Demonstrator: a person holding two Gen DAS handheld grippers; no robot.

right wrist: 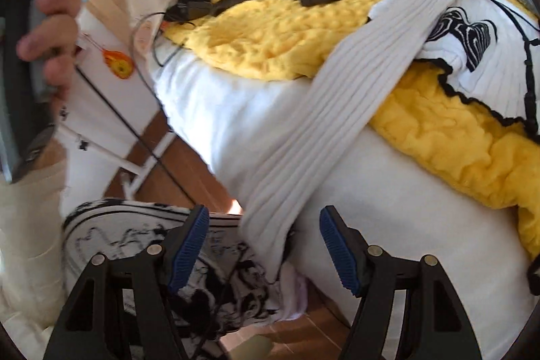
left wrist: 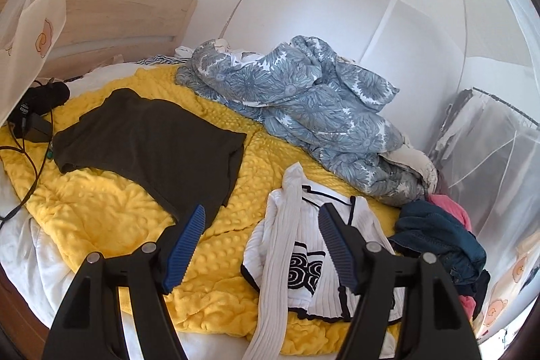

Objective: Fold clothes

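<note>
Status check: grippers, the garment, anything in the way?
Left gripper open, empty. Right gripper open around white ribbed sleeve hanging off the bed edge. White ribbed top unfolded on yellow blanket. Dark olive shirt lies clear.

I see bright, soft daylight; the white wall (left wrist: 337,5) ahead glares, right view smears with motion, edges bow.

Yellow blanket (left wrist: 111,208), floral duvet (left wrist: 303,103), black cables, perhaps a charger (left wrist: 32,127)
</note>
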